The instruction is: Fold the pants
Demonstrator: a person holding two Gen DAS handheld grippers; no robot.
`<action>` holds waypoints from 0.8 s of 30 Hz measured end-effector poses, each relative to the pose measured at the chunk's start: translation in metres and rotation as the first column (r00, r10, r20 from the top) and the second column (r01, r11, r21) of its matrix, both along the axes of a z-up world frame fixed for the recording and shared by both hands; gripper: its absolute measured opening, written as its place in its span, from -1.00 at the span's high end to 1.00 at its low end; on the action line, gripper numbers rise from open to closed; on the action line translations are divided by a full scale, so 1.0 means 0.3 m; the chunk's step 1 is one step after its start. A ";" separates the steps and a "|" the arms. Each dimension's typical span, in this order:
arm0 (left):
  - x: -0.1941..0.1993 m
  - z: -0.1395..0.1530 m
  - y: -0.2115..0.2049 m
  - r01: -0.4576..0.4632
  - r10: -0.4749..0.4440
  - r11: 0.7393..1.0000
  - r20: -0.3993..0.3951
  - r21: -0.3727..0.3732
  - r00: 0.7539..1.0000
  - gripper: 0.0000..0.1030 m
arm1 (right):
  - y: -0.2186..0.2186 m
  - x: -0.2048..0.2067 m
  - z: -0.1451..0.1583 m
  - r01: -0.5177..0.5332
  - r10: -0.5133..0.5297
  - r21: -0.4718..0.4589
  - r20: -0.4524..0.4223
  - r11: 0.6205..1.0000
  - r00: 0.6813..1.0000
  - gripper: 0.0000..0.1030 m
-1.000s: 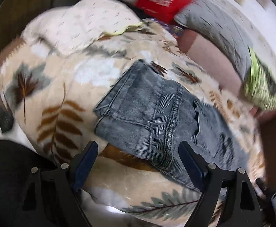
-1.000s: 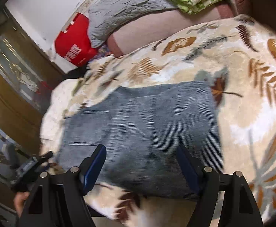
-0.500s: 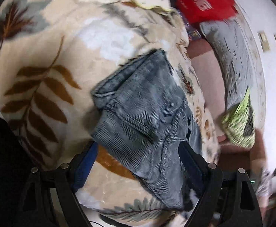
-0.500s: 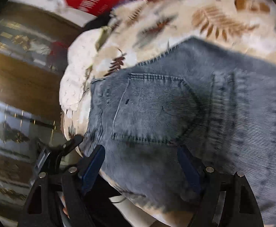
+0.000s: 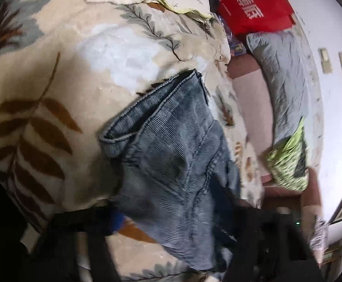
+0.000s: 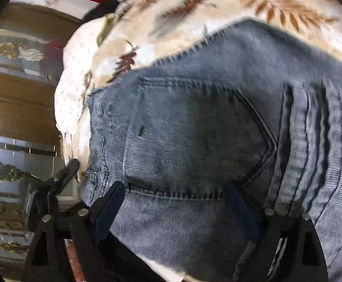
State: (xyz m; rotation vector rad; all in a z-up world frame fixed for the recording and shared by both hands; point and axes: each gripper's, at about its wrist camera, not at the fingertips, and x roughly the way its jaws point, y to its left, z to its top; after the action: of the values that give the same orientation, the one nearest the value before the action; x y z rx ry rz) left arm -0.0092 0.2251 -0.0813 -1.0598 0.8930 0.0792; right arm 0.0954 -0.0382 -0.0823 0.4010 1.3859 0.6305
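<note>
Grey-blue denim pants (image 5: 175, 155) lie folded on a leaf-print blanket (image 5: 53, 89). In the left wrist view the waistband end points up-left and the cloth runs down between my left gripper's (image 5: 168, 213) fingers, which are blurred; the jaws stand wide apart at the pants' near edge. In the right wrist view the pants (image 6: 194, 136) fill the frame with a back pocket facing up. My right gripper (image 6: 178, 199) is open, its fingers spread over the cloth at the near edge. The left gripper (image 6: 51, 188) shows there at the left, beside the waistband corner.
A red bag (image 5: 250, 4), a grey quilted pillow (image 5: 283, 75) and a green patterned cloth (image 5: 290, 162) lie at the far side by the white wall. A white quilt (image 6: 74, 75) lies beyond the waistband. A wooden cabinet with glass panels (image 6: 13, 108) stands at the left.
Both grippers have moved in close to the pants' near edge. The right view has swung from the whole folded pants to the back pocket. The jaws stay open.
</note>
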 end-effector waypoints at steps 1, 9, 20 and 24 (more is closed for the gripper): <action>0.001 -0.002 0.002 -0.002 0.002 1.000 -0.013 0.016 1.000 0.32 | -0.002 -0.003 0.020 0.015 -0.015 0.005 -0.003 1.000 1.000 -0.78; -0.005 0.002 -0.001 -0.008 0.012 0.995 -0.041 0.095 0.999 0.68 | 0.028 0.000 0.020 -0.001 0.001 0.003 0.029 1.000 1.000 -0.42; 0.053 0.333 -0.317 0.079 -0.154 0.874 0.120 0.479 0.981 0.81 | -0.635 -0.197 0.174 0.343 -0.376 0.189 0.186 0.920 0.908 -0.42; 0.057 0.465 -0.580 0.156 -0.335 0.755 0.171 0.637 0.926 0.81 | -0.893 -0.265 0.155 0.493 -0.538 0.241 0.178 0.836 0.824 -0.42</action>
State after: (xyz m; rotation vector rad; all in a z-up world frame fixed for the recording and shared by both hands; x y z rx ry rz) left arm 0.0080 0.0510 0.0582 -0.3151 0.6702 -0.0052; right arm 0.0160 -0.3061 -0.0357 0.7959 0.9263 0.3378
